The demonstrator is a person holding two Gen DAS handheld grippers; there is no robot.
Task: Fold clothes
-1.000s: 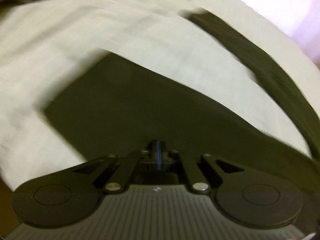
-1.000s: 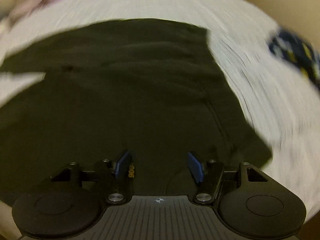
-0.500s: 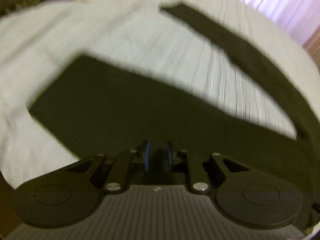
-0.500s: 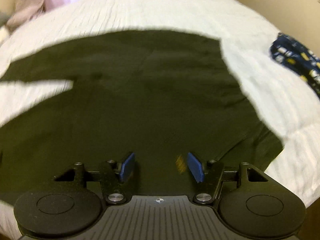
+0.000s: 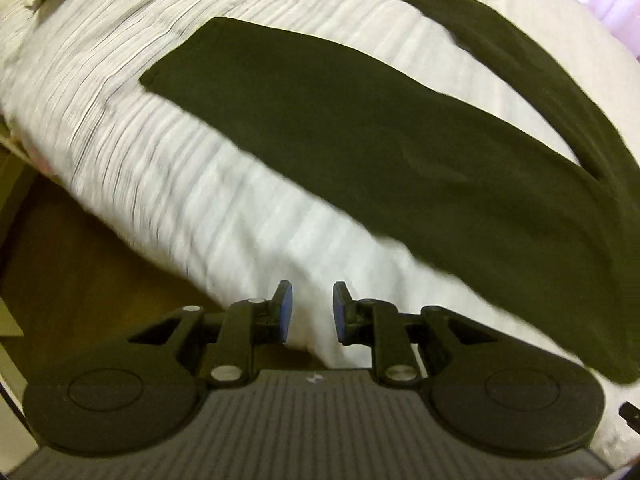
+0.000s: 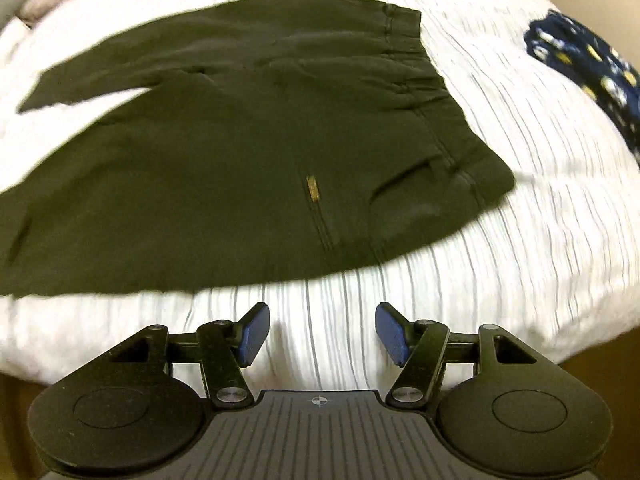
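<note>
Across the white striped bedspread (image 6: 500,240) I am looking at dark trousers (image 6: 240,152) lying spread flat, both legs apart in a V, so no fold is showing yet in either view. I am keeping my left gripper (image 5: 308,312) over bare bedding near the mattress edge, its blue pads parted and holding nothing; my right gripper (image 6: 322,334) is hovering likewise just short of the trousers' near hem line, its pads set wide and empty. I am judging the cloth soft, light and limp: it will be sagging and dragging on the ribbed cover, so I am favouring the thicker waistband (image 6: 404,36) and a leg cuff (image 5: 180,56) as grip points. Only the right view is giving me the gathered waistband, the side seam with its small gold tag, and a navy patterned garment (image 6: 588,64) lying well apart; only the left view is showing the long legs, the cuff and the wooden floor (image 5: 80,272).
</note>
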